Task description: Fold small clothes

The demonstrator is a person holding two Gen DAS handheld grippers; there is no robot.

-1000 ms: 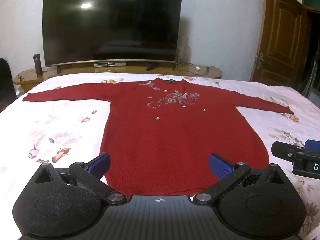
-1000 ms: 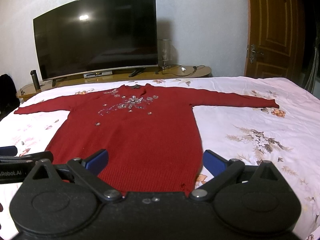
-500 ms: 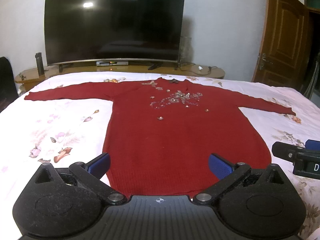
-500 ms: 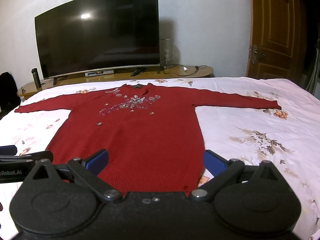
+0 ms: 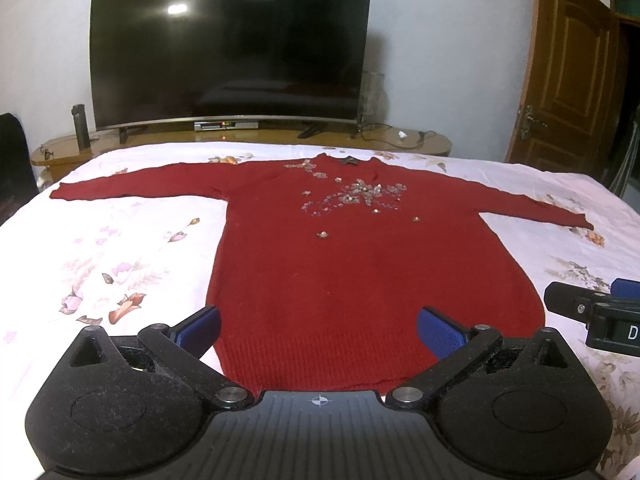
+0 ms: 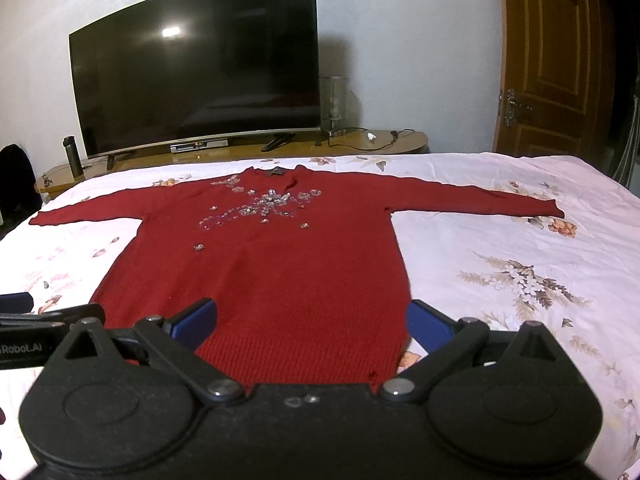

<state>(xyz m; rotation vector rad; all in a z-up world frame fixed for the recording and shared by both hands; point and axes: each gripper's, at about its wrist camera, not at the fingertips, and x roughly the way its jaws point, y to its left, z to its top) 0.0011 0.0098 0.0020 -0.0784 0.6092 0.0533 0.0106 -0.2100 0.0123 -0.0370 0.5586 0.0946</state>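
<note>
A long red knit sweater (image 5: 360, 272) with silver beadwork on the chest lies flat on the bed, face up, both sleeves spread out sideways, hem nearest me. It also shows in the right wrist view (image 6: 280, 272). My left gripper (image 5: 318, 330) is open and empty, hovering over the hem's left part. My right gripper (image 6: 310, 326) is open and empty over the hem's right part. The right gripper's side shows at the right edge of the left wrist view (image 5: 592, 314). The left gripper's side shows at the left edge of the right wrist view (image 6: 44, 322).
The bed has a white floral sheet (image 5: 100, 264). Behind it stands a low wooden TV stand (image 5: 260, 136) with a large curved TV (image 5: 228, 48), a dark bottle (image 5: 80, 126) and cables. A wooden door (image 5: 568, 80) is at the right.
Both views have tilted slightly; the sweater and room sit a little lower in frame. Both grippers stay open and empty near the hem.
</note>
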